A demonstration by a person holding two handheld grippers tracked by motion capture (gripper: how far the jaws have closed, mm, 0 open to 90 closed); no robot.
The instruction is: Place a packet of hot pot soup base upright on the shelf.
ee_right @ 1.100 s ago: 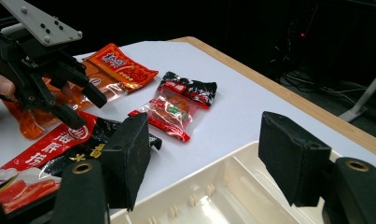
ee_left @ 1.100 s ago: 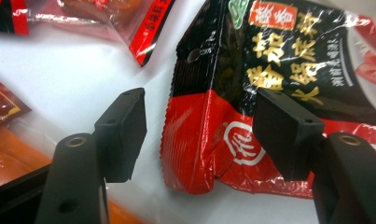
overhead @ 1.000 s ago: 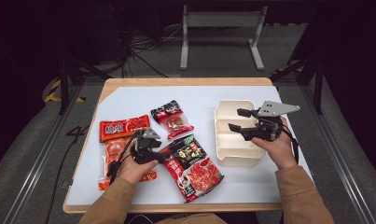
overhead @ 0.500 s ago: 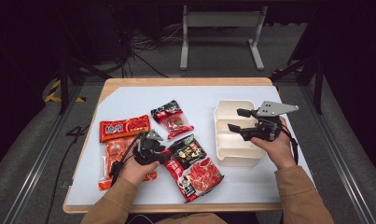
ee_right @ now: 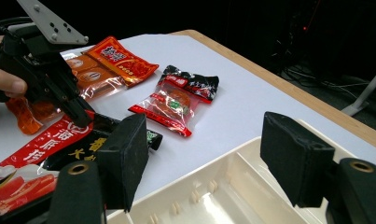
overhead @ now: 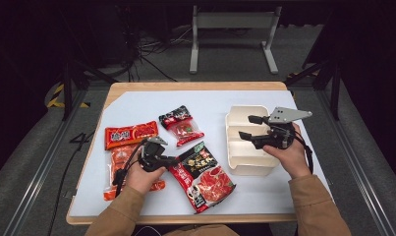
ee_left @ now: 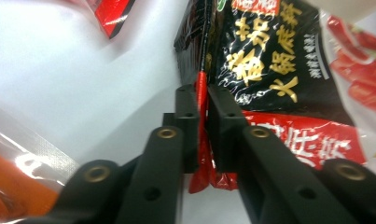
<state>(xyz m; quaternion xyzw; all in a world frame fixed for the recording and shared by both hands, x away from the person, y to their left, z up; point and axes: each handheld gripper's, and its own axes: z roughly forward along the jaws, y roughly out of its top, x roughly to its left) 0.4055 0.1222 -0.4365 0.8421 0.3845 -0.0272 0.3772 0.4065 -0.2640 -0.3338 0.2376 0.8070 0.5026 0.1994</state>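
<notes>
This looks like a lab or test room, not a home. The room is dark, and one bright light falls on the worktop (overhead: pixel 136 98), a wooden board with a pale sheet on top. The floor (overhead: pixel 225 59) is grey carpet. Black cables (overhead: pixel 151 54) lie in a tangle on it behind the worktop. A grey metal stand (overhead: pixel 232 34) is farther back, and dark metal legs (overhead: pixel 328 73) stand at the sides. A yellow and black striped mark (overhead: pixel 55 98) is on the floor at the left.
</notes>
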